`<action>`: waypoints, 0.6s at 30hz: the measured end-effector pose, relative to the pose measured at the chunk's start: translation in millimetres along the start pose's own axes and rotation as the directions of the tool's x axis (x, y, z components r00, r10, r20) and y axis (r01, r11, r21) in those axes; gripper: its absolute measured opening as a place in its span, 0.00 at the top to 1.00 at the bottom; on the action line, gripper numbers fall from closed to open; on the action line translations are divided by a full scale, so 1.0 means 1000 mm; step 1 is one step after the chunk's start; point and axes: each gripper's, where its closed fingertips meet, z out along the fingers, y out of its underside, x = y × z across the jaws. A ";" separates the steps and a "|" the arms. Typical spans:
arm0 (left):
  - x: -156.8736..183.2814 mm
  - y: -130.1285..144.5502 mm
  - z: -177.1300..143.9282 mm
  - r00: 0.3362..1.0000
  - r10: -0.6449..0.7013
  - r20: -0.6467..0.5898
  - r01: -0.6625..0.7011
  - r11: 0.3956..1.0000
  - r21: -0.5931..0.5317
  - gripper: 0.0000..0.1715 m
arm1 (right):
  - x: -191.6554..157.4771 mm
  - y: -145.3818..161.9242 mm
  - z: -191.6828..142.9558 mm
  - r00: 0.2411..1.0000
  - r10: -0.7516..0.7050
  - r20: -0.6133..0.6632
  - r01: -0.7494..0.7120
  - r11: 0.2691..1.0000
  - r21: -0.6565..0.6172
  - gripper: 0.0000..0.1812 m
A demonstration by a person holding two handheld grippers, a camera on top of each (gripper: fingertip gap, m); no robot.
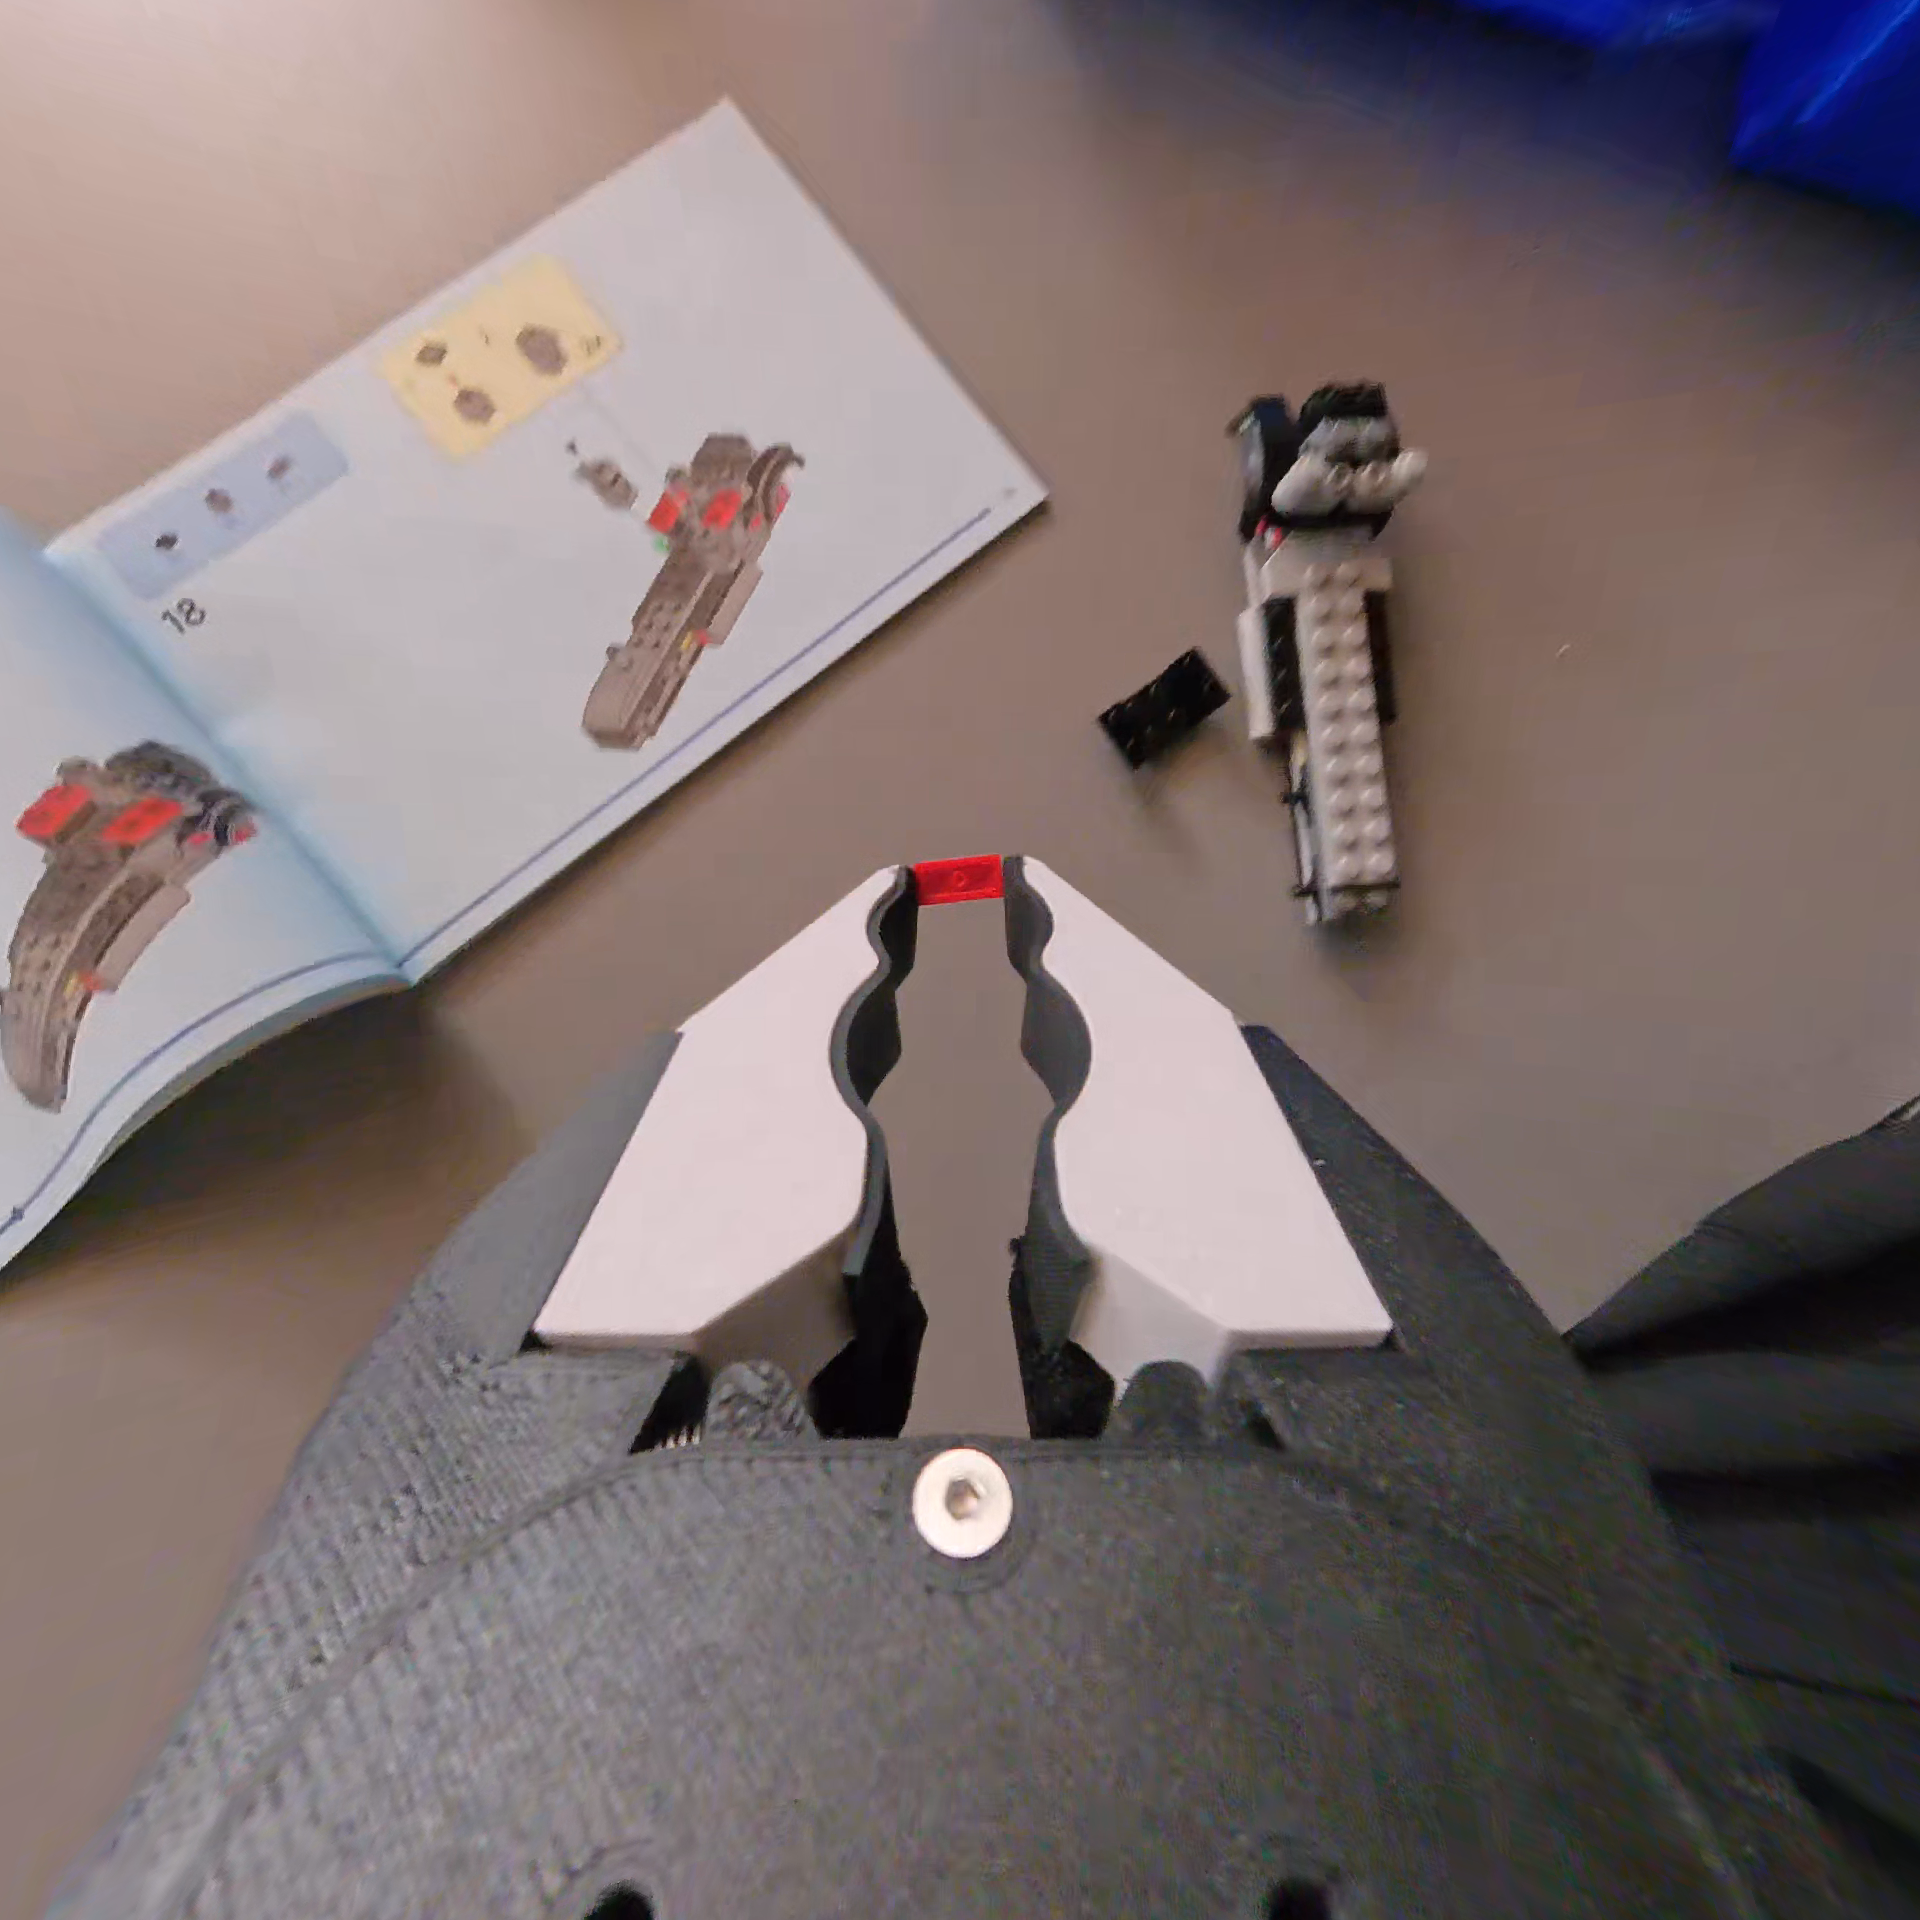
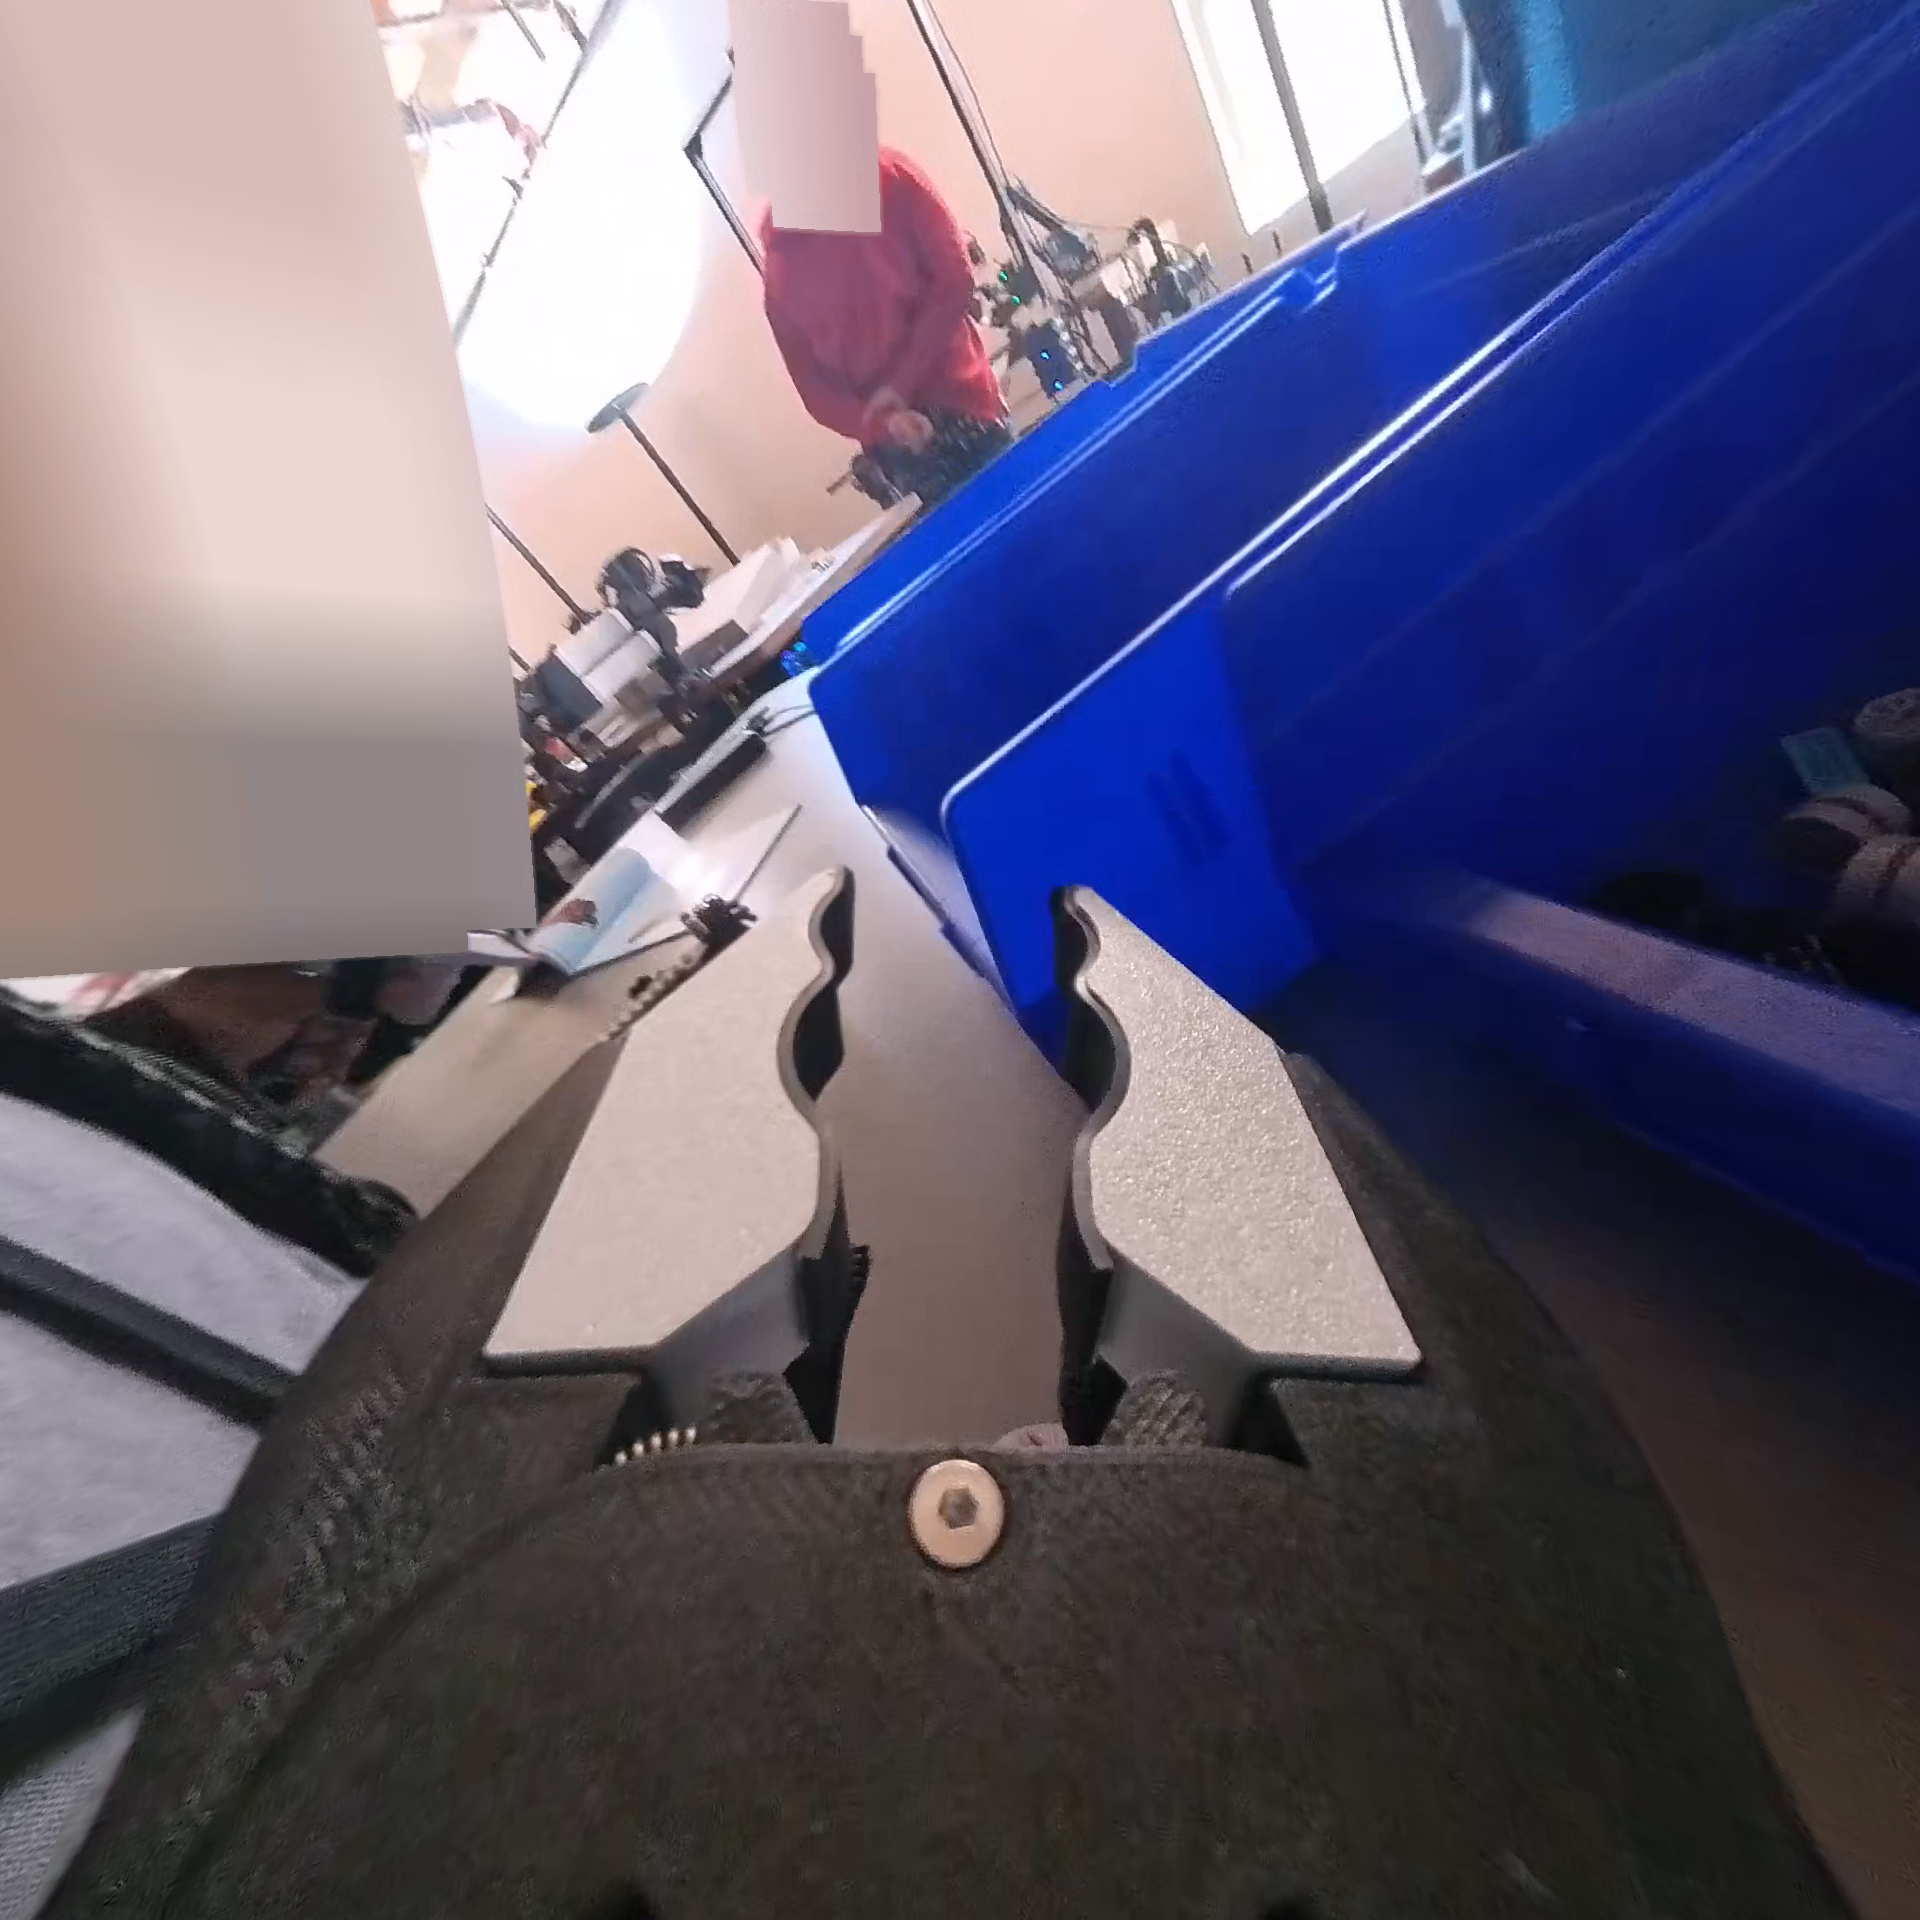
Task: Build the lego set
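Left gripper (image 1: pixel 959 881) pinches red plate (image 1: pixel 958 883); right gripper (image 2: pixel 951 914) spread, beside blue bins (image 2: pixel 1455 623)

The left gripper (image 1: pixel 959 878) has a coarse, matt black printed body, smooth grey fingers (image 1: pixel 769 1122) and a shiny metal screw (image 1: pixel 961 1503). At its eleven o'clock lies a matt paper booklet (image 1: pixel 540 582). The blue bins (image 2: pixel 1455 582) are glossy plastic.
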 end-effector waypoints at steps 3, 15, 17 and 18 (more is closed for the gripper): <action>-0.005 0.012 0.006 1.000 0.018 -0.012 -0.018 1.000 -0.003 0.90 | -0.010 0.001 0.008 1.000 -0.027 -0.004 0.027 1.000 0.009 0.78; -0.007 0.021 0.035 0.988 0.132 -0.085 -0.137 0.989 -0.049 0.83 | -0.016 0.006 0.010 0.988 -0.131 -0.079 0.133 0.991 0.013 0.78; 0.001 0.004 0.030 0.980 0.170 -0.103 -0.173 0.985 -0.014 0.80 | -0.009 0.002 0.005 0.978 -0.179 -0.104 0.180 0.984 0.001 0.78; 0.007 -0.009 0.026 0.974 0.193 -0.119 -0.192 0.981 0.014 0.79 | -0.005 0.000 0.001 0.974 -0.196 -0.115 0.197 0.980 -0.001 0.78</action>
